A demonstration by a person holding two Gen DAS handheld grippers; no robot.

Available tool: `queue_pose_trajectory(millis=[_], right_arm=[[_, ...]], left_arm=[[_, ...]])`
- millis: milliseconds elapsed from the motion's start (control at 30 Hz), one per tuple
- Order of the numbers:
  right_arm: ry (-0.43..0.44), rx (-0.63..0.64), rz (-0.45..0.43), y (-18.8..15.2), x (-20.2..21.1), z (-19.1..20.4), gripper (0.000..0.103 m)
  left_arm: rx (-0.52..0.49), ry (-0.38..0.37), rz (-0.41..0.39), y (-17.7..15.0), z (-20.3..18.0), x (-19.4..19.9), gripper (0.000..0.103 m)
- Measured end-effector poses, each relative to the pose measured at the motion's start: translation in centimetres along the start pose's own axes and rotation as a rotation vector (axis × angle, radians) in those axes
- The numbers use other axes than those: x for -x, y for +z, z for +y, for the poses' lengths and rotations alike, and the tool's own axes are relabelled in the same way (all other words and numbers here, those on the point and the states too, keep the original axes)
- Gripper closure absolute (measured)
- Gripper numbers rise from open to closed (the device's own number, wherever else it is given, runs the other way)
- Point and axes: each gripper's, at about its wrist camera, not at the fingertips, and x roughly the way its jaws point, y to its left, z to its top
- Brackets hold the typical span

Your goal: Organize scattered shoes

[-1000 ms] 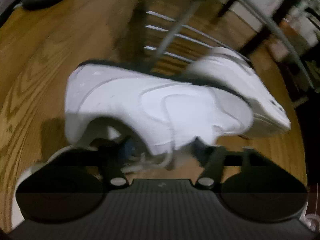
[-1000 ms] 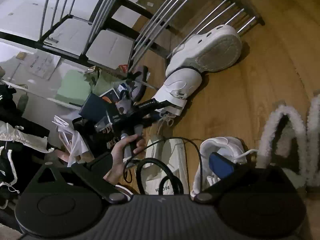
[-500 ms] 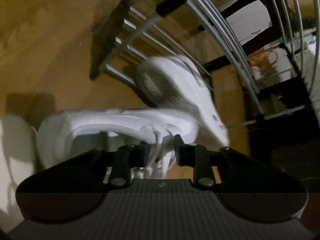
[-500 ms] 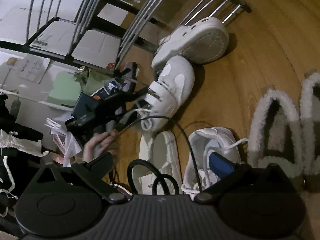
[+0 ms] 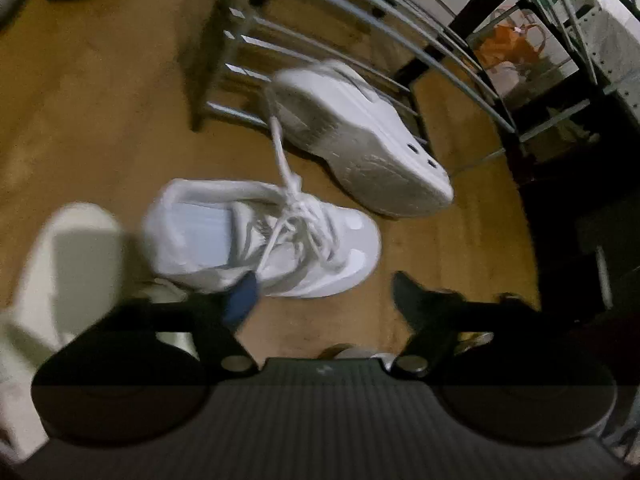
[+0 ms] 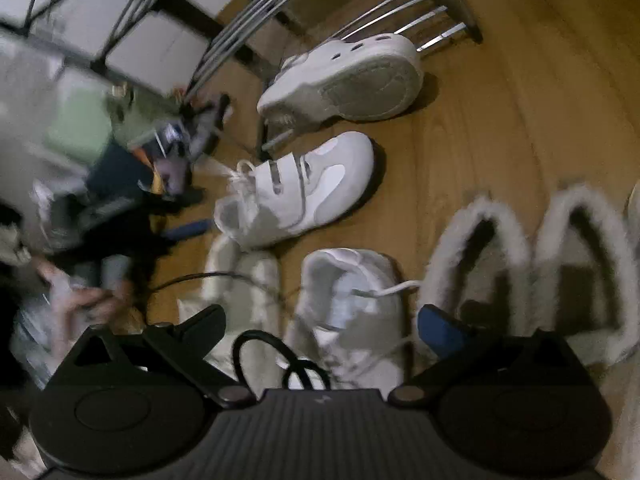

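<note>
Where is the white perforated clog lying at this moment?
The white perforated clog lies on its side on the wooden floor, sole showing, against the metal rack bars, just beyond the white laced sneaker; in the left wrist view it is upper centre.

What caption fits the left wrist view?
Left gripper opening, nothing between its jaws, above a white sneaker beside a tipped white clog.

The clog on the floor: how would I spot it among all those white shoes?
Find the metal rack with its silver bars on the wooden floor. The clog is tipped on its side against the rack's lowest bars, its grey sole facing out. Unlike the laced sneaker beside it and the fluffy slippers, it has a smooth moulded upper with small holes and no laces.
</note>
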Motion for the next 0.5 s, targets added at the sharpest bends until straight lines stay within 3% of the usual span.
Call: queue_pose_trajectory(millis=[67,200,300,500], right_arm=[[-0.008,0.068,0.030,1.2,0.8,1.6,0.001],[-0.073,0.279,0.087,4.3,2.6,6.9,0.001],[-0.190,0.446,0.104,5.8,2.9,11.1,0.001],[-0.315,0.544,0.256,8.7,0.2,15.9,0.001]], left_arm=[[-0.028,0.075,0.002,-0.8,-0.1,1.5,0.006],[-0.051,0.181,0.027,-2.5,0.5,3.9,0.006],[-0.022,0.200,0.025,-4.5,1.9,5.3,0.006],[-0.001,0.211,0.082,-7.9,3.4,5.7,0.006]])
